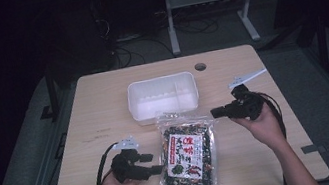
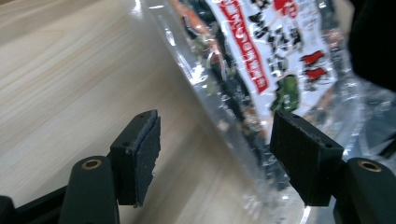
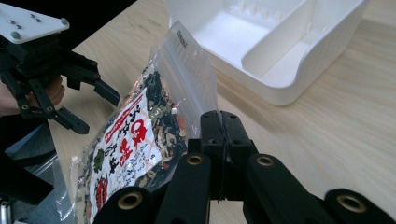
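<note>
A clear bag of dark mixed snacks (image 1: 188, 154) with a red and white label lies at the table's front middle. My right gripper (image 1: 215, 112) is shut on the bag's clear top corner; in the right gripper view the jaws (image 3: 220, 122) pinch that edge, and the bag (image 3: 140, 130) rises toward them. My left gripper (image 1: 153, 163) stands open at the bag's left edge. In the left gripper view its pads (image 2: 144, 149) are well apart, with the bag's edge (image 2: 261, 51) running between them untouched. The right gripper view also shows the left gripper (image 3: 84, 107), open beside the bag.
A white plastic bin (image 1: 160, 80) with a divider stands just behind the bag, empty inside (image 3: 289, 88). The wooden table (image 1: 99, 108) has a round cable hole (image 1: 200, 66) near its back edge. Dark floor, cables and a desk frame (image 1: 170, 20) lie beyond.
</note>
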`<act>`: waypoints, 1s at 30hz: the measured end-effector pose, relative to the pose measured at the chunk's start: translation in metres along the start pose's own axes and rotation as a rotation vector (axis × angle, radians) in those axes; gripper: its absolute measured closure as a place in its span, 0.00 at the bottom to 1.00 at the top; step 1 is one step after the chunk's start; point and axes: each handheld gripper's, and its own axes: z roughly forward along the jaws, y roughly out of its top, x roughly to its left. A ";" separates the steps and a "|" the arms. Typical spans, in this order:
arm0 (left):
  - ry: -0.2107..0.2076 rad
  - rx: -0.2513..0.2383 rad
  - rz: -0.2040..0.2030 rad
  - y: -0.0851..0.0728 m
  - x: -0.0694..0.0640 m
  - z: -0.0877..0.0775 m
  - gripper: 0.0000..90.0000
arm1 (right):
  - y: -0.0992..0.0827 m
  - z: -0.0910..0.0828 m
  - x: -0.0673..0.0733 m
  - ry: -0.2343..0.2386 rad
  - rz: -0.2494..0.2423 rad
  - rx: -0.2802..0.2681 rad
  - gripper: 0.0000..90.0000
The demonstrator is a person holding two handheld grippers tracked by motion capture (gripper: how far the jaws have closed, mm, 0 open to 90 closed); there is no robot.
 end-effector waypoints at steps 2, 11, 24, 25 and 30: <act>-0.009 -0.004 -0.007 0.001 0.000 0.001 0.34 | 0.003 -0.003 0.002 0.006 -0.008 -0.015 0.99; -0.102 -0.027 -0.043 0.007 0.009 0.009 0.30 | 0.017 -0.017 0.016 0.053 -0.052 -0.073 0.99; -0.190 -0.048 -0.010 0.016 0.006 0.016 0.58 | 0.020 -0.022 0.019 0.101 -0.052 -0.126 0.99; -0.195 -0.055 -0.002 0.016 0.005 0.015 0.62 | 0.021 -0.023 0.019 0.109 -0.051 -0.137 0.99; -0.213 -0.067 0.025 0.017 0.001 0.012 0.73 | 0.020 -0.023 0.017 0.109 -0.044 -0.139 0.99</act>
